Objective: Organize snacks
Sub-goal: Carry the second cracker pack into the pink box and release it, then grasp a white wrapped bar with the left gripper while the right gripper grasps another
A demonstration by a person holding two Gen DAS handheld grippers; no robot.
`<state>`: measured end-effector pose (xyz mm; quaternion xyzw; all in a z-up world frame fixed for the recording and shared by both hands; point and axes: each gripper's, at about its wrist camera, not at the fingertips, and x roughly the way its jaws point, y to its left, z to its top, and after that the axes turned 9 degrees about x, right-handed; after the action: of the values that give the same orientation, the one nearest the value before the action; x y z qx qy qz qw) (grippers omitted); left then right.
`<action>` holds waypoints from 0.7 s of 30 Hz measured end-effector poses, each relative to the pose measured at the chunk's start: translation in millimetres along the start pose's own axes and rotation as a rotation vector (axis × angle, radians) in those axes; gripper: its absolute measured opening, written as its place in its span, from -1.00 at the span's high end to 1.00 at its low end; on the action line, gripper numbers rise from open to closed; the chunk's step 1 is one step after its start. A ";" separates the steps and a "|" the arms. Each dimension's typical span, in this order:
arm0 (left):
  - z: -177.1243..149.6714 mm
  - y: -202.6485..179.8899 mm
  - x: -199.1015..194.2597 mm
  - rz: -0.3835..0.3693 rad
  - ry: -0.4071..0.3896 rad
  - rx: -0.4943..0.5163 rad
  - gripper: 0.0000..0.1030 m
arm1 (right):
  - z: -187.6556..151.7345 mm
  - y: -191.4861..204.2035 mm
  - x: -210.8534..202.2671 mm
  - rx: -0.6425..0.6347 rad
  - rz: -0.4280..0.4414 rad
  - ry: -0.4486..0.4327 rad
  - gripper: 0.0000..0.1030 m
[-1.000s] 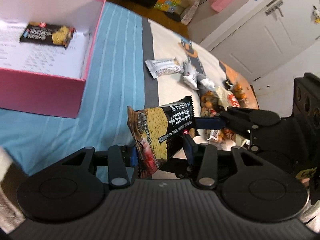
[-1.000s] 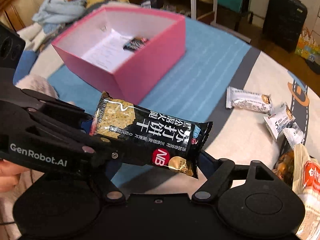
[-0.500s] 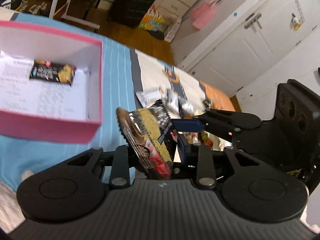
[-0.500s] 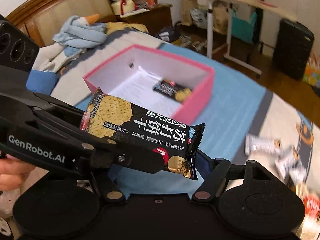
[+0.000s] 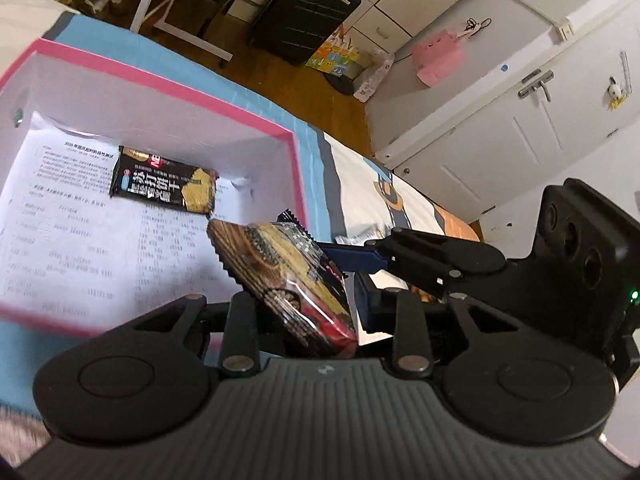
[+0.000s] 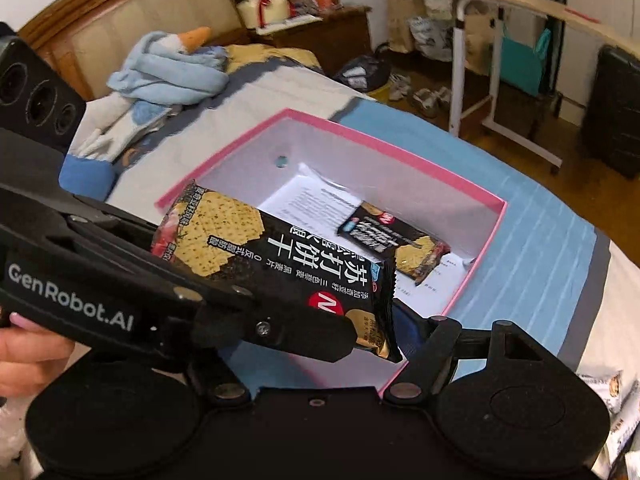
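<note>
Gripped at both ends by left gripper (image 5: 304, 308) and right gripper (image 6: 394, 320), the black cracker packet (image 6: 280, 264) is held above the pink cardboard box (image 6: 486, 236); another packet (image 5: 164, 186) is seen inside at eleven o'clock.

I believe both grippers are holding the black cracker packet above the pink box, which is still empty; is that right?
Not quite: the pink box is not empty. The right wrist view shows another cracker packet lying on the printed paper inside. Both the left gripper and right gripper do hold the black packet.
</note>
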<state>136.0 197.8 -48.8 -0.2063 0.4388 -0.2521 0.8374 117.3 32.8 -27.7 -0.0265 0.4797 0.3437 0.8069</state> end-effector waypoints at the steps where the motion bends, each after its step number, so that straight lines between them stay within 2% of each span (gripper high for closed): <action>1: 3.4 6.7 5.2 -0.005 0.003 -0.008 0.44 | 3.1 -3.1 6.3 0.010 -0.010 0.004 -0.52; 4: 12.5 23.5 22.2 0.011 0.014 -0.025 0.44 | 7.6 -10.5 22.9 0.019 -0.060 0.003 -0.50; 6: 16.4 30.8 31.0 0.092 0.013 -0.032 0.45 | 7.8 -11.2 29.2 -0.009 -0.107 -0.013 -0.45; 8: 17.6 33.6 39.0 0.181 0.017 0.002 0.44 | 5.9 -7.0 35.4 -0.068 -0.149 -0.025 -0.45; 10: 17.0 39.7 45.3 0.219 0.032 0.002 0.37 | 3.7 -5.7 38.4 -0.095 -0.174 -0.026 -0.45; 11: 16.2 43.0 47.3 0.232 0.038 -0.011 0.24 | 2.6 -5.9 38.3 -0.098 -0.178 -0.026 -0.44; 12: 15.7 45.6 48.1 0.242 0.042 -0.021 0.00 | 1.1 -6.3 37.0 -0.099 -0.178 -0.027 -0.44; 14: 14.6 50.8 46.3 0.275 0.040 -0.040 -0.17 | -0.7 -6.6 30.2 -0.099 -0.169 -0.038 -0.42; 21: 15.4 23.9 19.9 0.371 0.025 0.060 -0.23 | -3.7 -6.0 -27.2 -0.059 -0.115 -0.092 -0.42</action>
<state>164.4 206.6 -66.8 -0.0938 0.4720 -0.1089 0.8698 109.8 12.5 -9.9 -0.0620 0.4295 0.3115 0.8454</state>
